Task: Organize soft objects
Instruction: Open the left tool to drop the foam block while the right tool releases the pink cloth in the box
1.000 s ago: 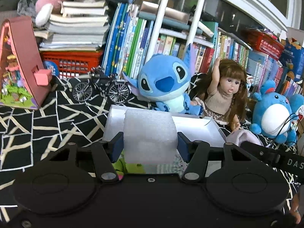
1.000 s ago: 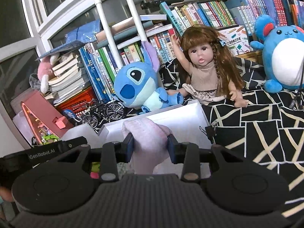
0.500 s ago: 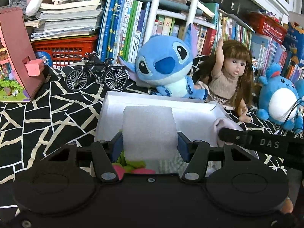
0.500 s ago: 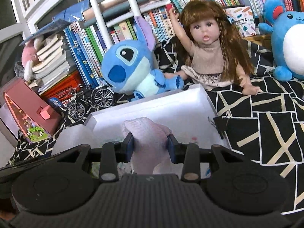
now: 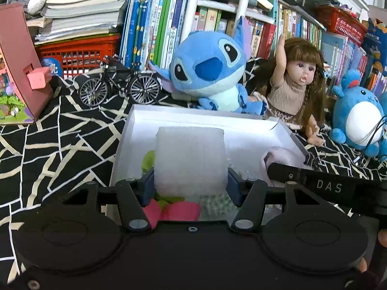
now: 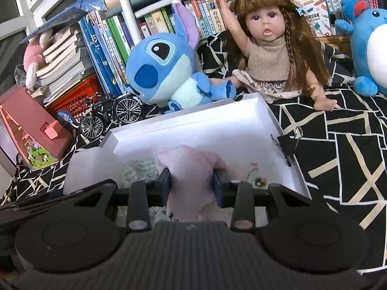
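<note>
My left gripper (image 5: 190,188) is shut on a white foam block (image 5: 189,157) and holds it over the near part of an open white box (image 5: 193,116). My right gripper (image 6: 192,184) is shut on a pale pink fuzzy cloth (image 6: 191,169) over the same box (image 6: 217,130); that cloth also shows in the left wrist view (image 5: 280,154). Under the foam lie a pink and green soft toy (image 5: 174,211) and a pale green patterned cloth (image 5: 215,205), which also shows in the right wrist view (image 6: 137,171). The foam block shows at the left of the right wrist view (image 6: 89,169).
Behind the box sit a blue Stitch plush (image 5: 210,72), a long-haired doll (image 5: 297,84) and a round blue plush (image 5: 358,118). A model bicycle (image 5: 118,84), a red basket (image 5: 77,53), a pink toy house (image 5: 17,72) and bookshelves stand beyond. A black binder clip (image 6: 287,145) grips the box rim.
Both grippers have moved forward and down over the white box, each still holding its soft object; the box and its contents now fill more of both views.
</note>
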`<move>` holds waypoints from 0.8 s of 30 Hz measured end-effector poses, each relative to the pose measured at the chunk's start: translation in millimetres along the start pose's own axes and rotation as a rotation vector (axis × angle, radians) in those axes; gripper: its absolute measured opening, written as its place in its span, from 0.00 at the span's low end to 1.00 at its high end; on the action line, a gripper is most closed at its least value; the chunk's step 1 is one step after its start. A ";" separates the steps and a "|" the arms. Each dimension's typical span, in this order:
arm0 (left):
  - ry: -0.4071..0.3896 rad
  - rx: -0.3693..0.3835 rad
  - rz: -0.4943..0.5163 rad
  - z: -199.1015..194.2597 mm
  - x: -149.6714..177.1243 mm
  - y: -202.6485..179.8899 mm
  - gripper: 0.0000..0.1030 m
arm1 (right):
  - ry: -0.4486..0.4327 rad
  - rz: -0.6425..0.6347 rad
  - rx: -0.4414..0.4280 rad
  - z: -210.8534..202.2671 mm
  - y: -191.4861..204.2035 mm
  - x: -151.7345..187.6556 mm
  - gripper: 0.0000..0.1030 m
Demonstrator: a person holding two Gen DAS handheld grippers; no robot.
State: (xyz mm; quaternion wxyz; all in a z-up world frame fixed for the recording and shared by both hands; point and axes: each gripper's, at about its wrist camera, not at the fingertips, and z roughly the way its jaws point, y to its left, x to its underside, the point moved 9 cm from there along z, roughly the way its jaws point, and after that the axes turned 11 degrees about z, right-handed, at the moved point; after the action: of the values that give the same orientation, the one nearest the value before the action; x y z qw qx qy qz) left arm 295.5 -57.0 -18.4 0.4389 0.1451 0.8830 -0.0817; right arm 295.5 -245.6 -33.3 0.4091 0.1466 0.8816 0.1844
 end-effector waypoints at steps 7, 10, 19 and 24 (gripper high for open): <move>0.019 -0.002 0.007 1.7 3.9 -1.9 0.55 | 0.021 0.014 0.004 3.2 -3.9 4.7 0.39; 0.018 0.000 0.004 -0.7 2.3 -2.1 0.55 | 0.014 0.013 -0.001 -0.1 -2.7 2.8 0.43; -0.029 -0.016 0.018 -18.3 -6.6 -4.3 0.75 | -0.044 -0.015 -0.029 -22.5 3.2 -7.4 0.64; -0.051 -0.022 0.038 -32.0 -10.5 -5.9 0.81 | -0.076 -0.031 -0.041 -38.2 2.9 -12.8 0.70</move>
State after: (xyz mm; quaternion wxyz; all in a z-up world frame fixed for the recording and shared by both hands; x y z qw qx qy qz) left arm 275.5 -55.8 9.3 0.4641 0.1551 0.8695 -0.0673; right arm 274.2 -256.0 -0.7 0.4480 0.1313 0.8636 0.1905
